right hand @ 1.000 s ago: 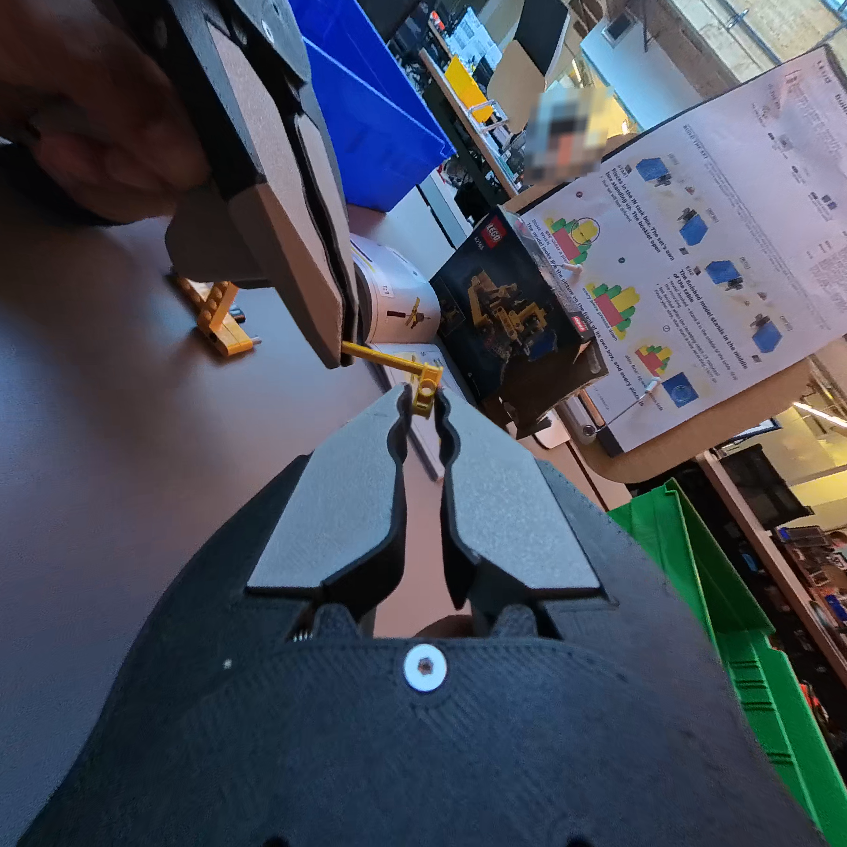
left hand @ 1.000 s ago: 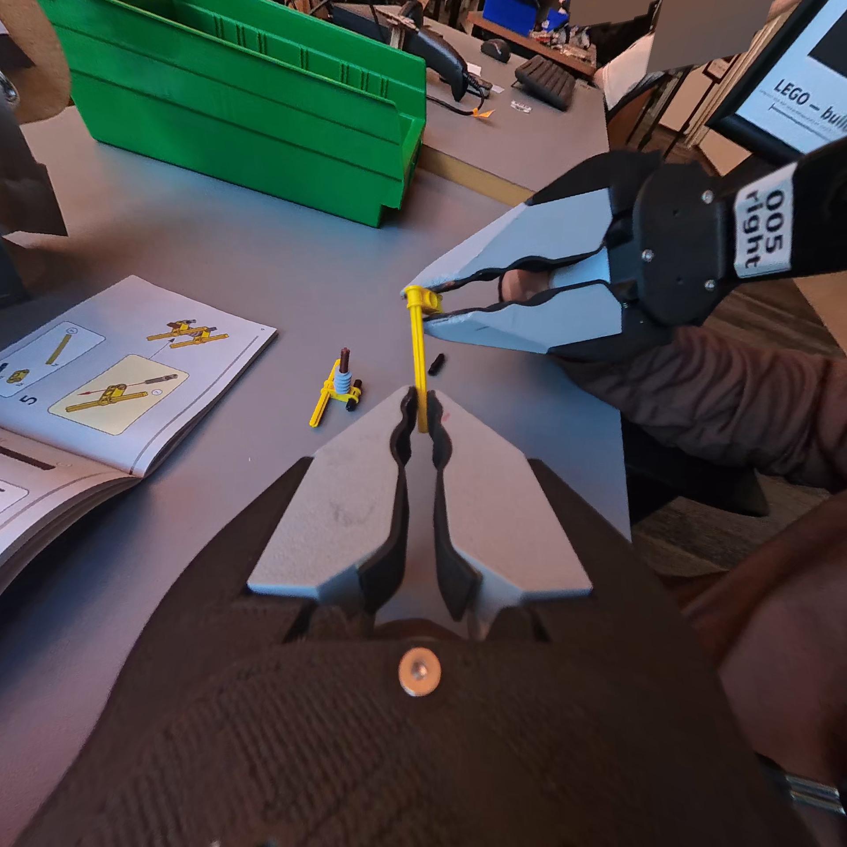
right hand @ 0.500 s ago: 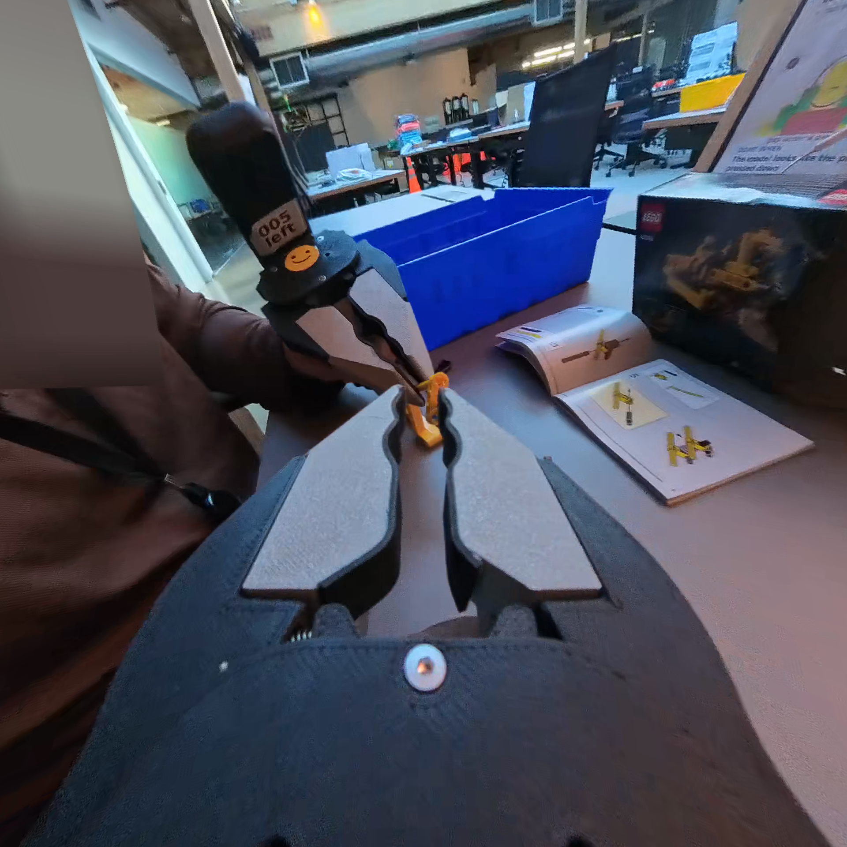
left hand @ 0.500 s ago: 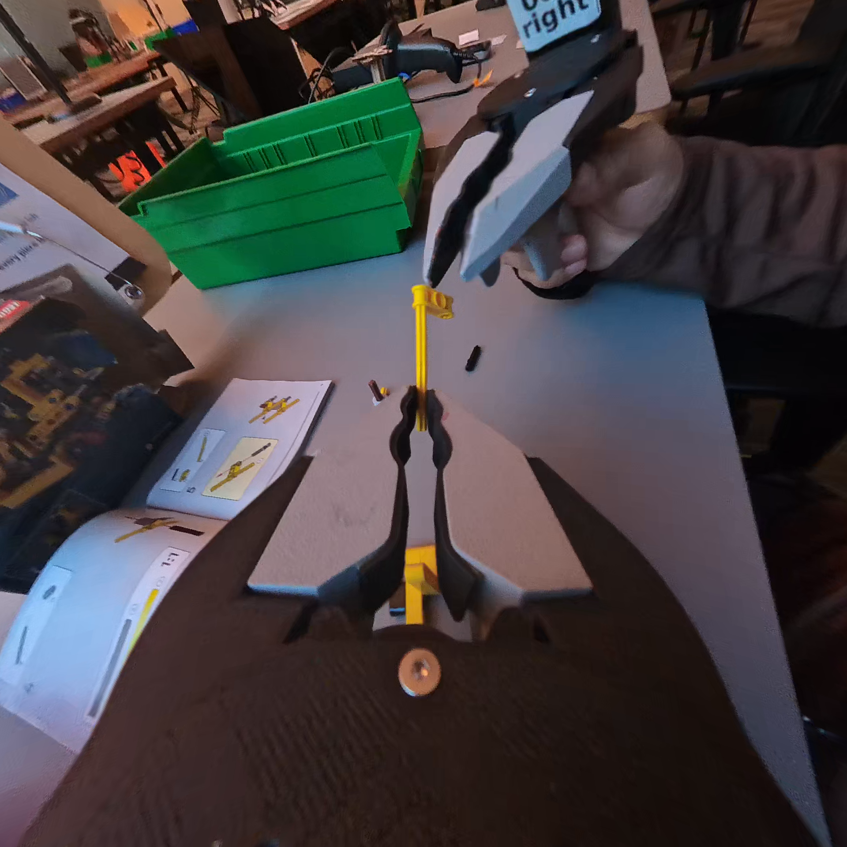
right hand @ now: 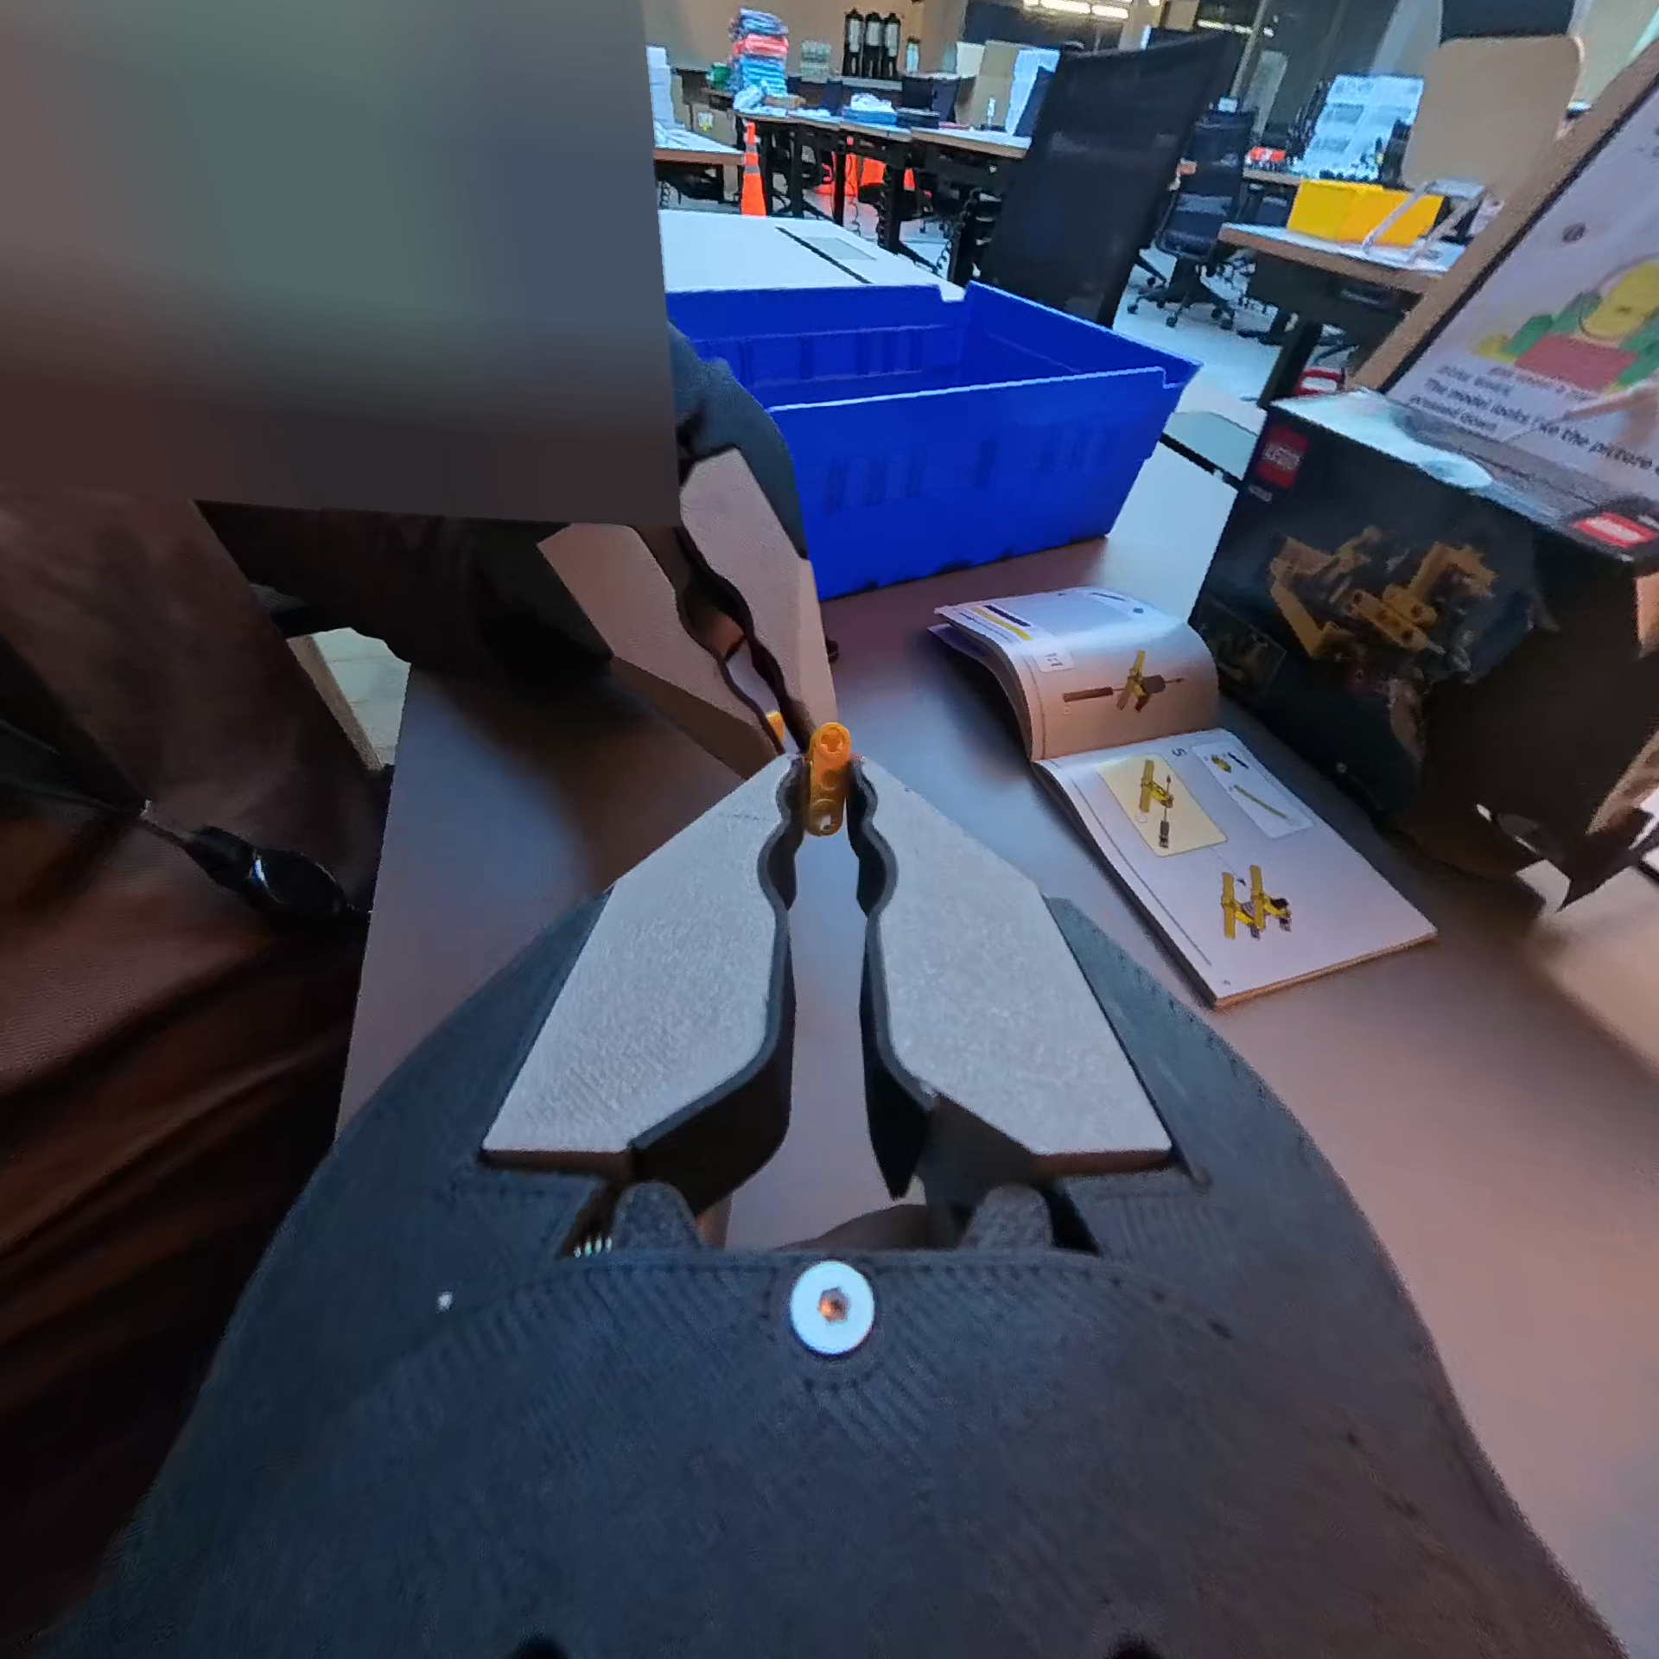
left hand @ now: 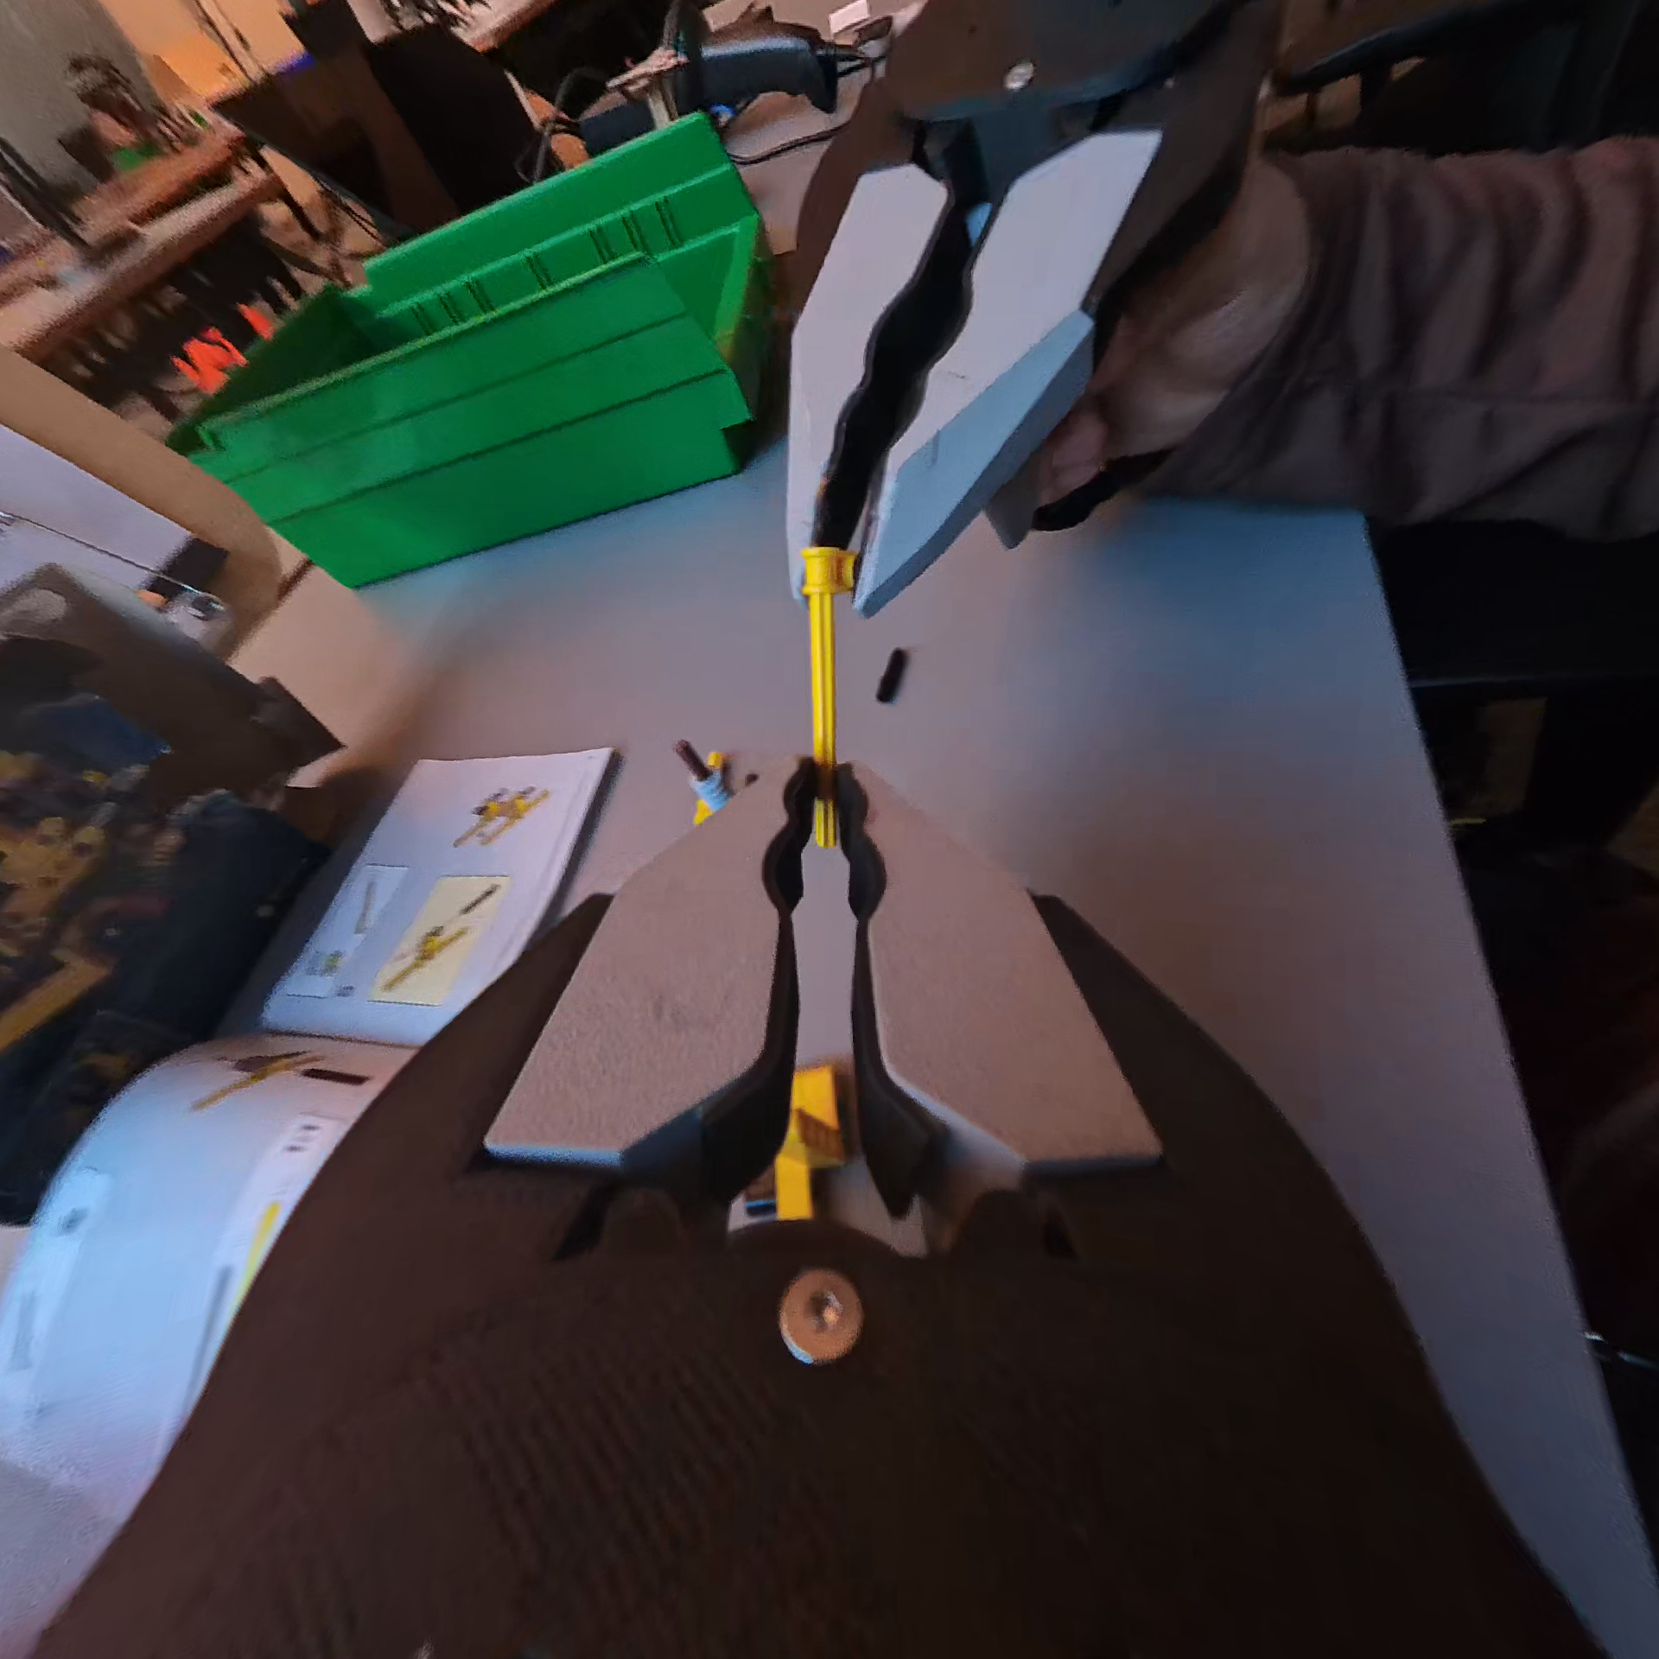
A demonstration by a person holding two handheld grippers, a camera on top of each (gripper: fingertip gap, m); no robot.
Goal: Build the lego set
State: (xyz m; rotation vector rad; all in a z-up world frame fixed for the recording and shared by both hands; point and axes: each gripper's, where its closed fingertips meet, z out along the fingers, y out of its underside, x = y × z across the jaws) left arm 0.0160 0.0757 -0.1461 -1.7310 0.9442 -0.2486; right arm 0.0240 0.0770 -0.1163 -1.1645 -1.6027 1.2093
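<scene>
- Since half a second ago, the right tool (left hand: pixel 839 574) has come down from above the yellow axle (left hand: pixel 821 691) and now clamps the small yellow connector (right hand: pixel 826 779) sitting on the axle's far end; a second ago it gripped that same end from the side.
- Left tool (left hand: pixel 823 799) is clenched on the near end of the axle, which runs straight forward between its tips to the right tool, clear of the tabletop (left hand: pixel 1122 808).
- Right tool's fingers are nearly shut, pinching the connector between their tips; in the right wrist view the connector stands upright in the grip, with the left tool just behind it.
- My judgement is that the build is at an early stage: the instruction booklet (right hand: pixel 1194 808) lies open at pages with small yellow sub-assemblies, and only one small yellow-and-blue sub-assembly (left hand: pixel 709 790) stands finished on the tabletop, partly hidden by the left tool.
- A short black pin (left hand: pixel 890 675) lies loose on the tabletop beside the axle, unused.
- The step in hand looks like seating the connector on the axle; joining this to the sub-assembly and all later pages remain.
- A yellow piece (left hand: pixel 808 1140) shows behind the left tool's fingers; what it is I cannot tell.
- The set's box (right hand: pixel 1400 646) stands beyond the booklet.
</scene>
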